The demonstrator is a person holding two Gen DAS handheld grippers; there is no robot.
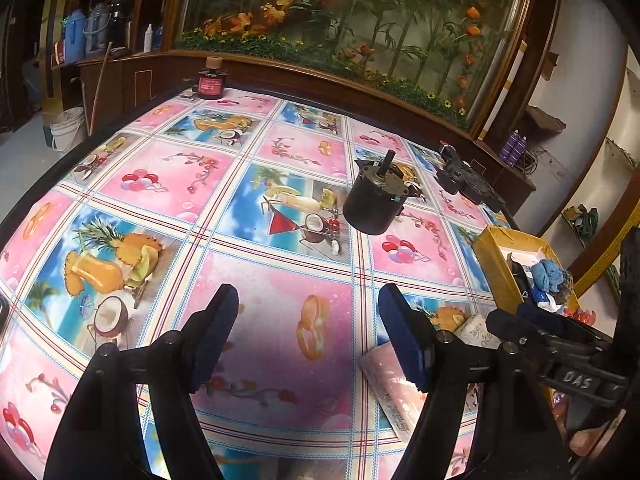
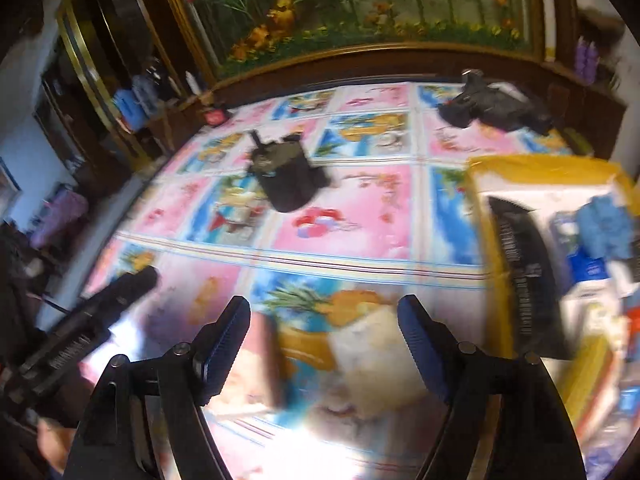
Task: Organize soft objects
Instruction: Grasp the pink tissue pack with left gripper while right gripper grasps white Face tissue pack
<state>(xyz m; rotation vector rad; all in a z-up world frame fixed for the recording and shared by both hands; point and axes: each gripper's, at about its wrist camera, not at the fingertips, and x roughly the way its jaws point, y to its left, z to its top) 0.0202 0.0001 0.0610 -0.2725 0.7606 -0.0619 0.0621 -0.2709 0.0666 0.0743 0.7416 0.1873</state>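
Note:
My left gripper (image 1: 308,336) is open and empty above the patterned tablecloth (image 1: 256,280). A pink tissue pack (image 1: 394,390) lies just by its right finger, with a white pack (image 1: 478,330) beside it. My right gripper (image 2: 324,344) is open and empty, hovering over the pink pack (image 2: 260,364) and the white pack (image 2: 380,356); this view is blurred. A yellow box (image 1: 496,264) at the right holds a blue cloth (image 1: 546,274) and other items. The box (image 2: 540,168) and the cloth (image 2: 606,226) also show in the right wrist view.
A black cylindrical motor (image 1: 374,204) stands mid-table, also in the right wrist view (image 2: 286,178). A black device (image 1: 464,182) lies at the far right edge. A dark red jar (image 1: 211,80) stands at the far edge. A wooden-framed plant display (image 1: 340,20) backs the table.

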